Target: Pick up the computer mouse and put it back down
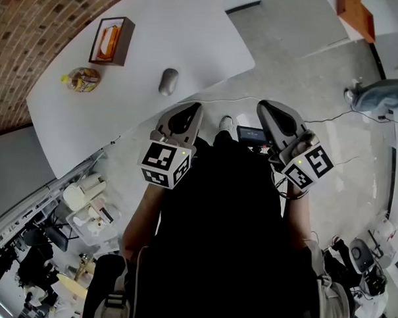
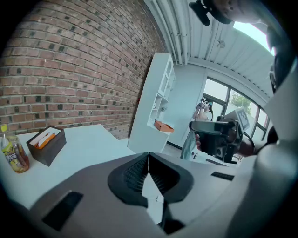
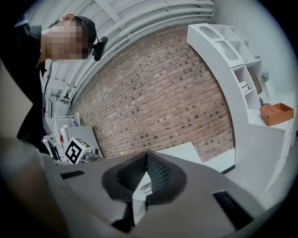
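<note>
Head view: left hand-held gripper (image 1: 191, 110) and right hand-held gripper (image 1: 267, 109) hang closed, empty; open one before straddling the far computer mouse (image 1: 168, 81).

right hand-held gripper (image 3: 146, 155): jaws together; brick wall (image 3: 158, 107); white shelf (image 3: 235, 65)

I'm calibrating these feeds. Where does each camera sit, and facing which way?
Head view: on the head, steeply down at the table and mouse; torso, arms, left tool, right tool show.
Left gripper view: on the left tool, facing table and brick wall; right tool shows.
Right gripper view: on the right tool, facing that wall; left tool's cube, person's head show.
All share the brick wall.
</note>
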